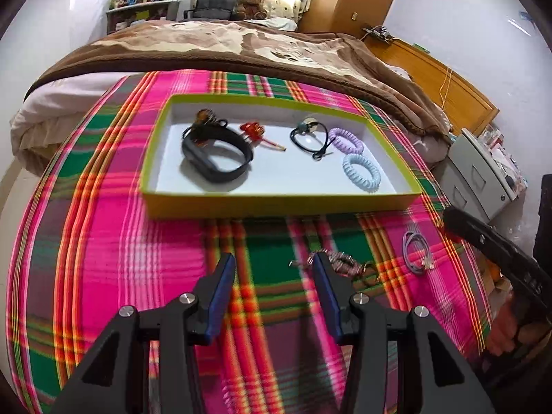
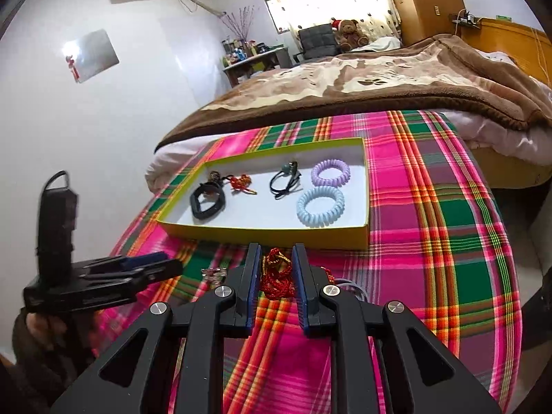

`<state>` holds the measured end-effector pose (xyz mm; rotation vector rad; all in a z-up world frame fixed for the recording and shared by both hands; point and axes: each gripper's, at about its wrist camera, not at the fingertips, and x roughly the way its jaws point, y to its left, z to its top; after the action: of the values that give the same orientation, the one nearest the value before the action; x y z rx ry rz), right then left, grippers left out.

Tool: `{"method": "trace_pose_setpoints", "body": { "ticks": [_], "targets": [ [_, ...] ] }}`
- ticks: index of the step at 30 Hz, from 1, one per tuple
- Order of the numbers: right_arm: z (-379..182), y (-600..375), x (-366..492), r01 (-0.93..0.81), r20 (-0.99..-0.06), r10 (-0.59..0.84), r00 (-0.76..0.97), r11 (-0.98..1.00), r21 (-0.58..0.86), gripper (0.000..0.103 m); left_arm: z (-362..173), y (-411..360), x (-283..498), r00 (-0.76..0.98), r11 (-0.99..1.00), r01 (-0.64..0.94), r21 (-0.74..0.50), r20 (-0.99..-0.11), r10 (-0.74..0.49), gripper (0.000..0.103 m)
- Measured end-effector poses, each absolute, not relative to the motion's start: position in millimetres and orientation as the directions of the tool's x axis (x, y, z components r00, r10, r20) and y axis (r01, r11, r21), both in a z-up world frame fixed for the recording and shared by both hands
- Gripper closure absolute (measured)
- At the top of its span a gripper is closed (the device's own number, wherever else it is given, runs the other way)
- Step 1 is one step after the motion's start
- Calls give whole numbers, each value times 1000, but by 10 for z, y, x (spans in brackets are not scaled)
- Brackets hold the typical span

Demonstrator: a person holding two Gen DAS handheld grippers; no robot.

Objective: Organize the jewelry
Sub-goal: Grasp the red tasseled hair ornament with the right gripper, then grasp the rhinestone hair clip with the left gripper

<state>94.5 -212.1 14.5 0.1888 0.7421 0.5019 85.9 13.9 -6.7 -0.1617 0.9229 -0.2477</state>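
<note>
Right gripper (image 2: 276, 269): jaws narrowed onto a red cord (image 2: 276, 281), the braided bundle caught between the blue pads; whether it rests on the cloth (image 2: 448, 207) cannot be told. A pale cable (image 1: 417, 252) lies on the cloth just right of that gripper, well inside the cloth's right edge. Left gripper (image 1: 272, 276): jaws wide, nothing between the pads, only bare plaid under the gap. A metal trinket (image 1: 345, 264) lies just beyond its right finger, partly hidden by it; contact cannot be told. Beyond both grippers stands the tray (image 1: 276, 203), a shallow yellow-rimmed box, near wall parallel to the cloth's near edge, with a strip of open cloth between that wall and the fingertips. In the tray: black band (image 1: 217, 153) at left with a brown charm (image 1: 203, 115) behind it near the far left corner, red knot (image 1: 255, 131) left of centre, black tie (image 1: 308, 138) right of centre, lilac coil (image 1: 346, 139) toward the far right corner, blue coil (image 1: 360, 172) beside the right wall nearer the front. The tray floor along the near wall is bare. Wide open cloth lies left of the tray.
</note>
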Motion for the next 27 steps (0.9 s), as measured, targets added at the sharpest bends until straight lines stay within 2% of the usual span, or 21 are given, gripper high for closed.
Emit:
{"method": "trace_pose_setpoints", "body": {
  "ticks": [8,11,15,27],
  "targets": [
    [169,-2208,868,-344,-608,459,647,888,305,84,-128,-133,1149,532,945,235,-226,-784,-319,55],
    [176,-2275,826,-330,-607,449,655,893,304,84,-201,-180,1224,526,970,196,-144,-819,-228,55],
    [204,-2361,788,-312,-602,436,669,900,305,84,-207,-211,1161,528,972,216,-91,-826,-195,55],
    [178,-2435,732,-301,-599,430,676,902,308,84,-202,-130,769,495,962,241,-125,-837,-233,55]
  ]
}}
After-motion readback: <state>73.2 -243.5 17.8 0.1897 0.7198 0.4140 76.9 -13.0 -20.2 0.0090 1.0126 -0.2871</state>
